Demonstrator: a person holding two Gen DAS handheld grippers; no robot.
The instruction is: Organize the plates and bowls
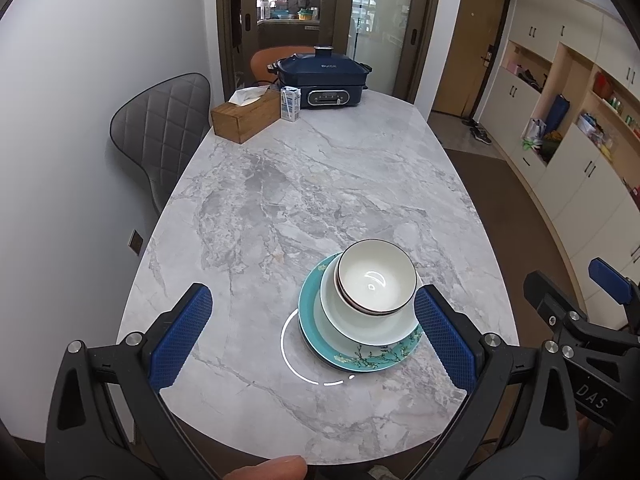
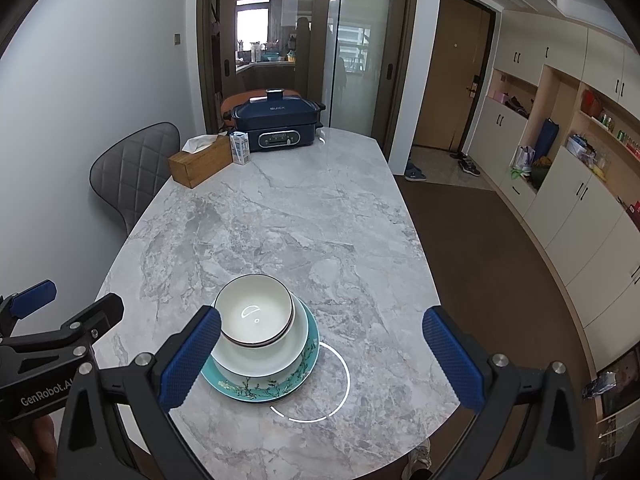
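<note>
On near part of surface, stack is seen: bowl nested in pale dish, on teal plate. Left gripper fingers spread, nothing held; stack lies just inside its right finger. Right gripper fingers spread, empty; stack lies beside its left finger. Stack sits between both grippers, neither judged clearly nearer. Round stack, no long axis. Stacking judged done.
</note>
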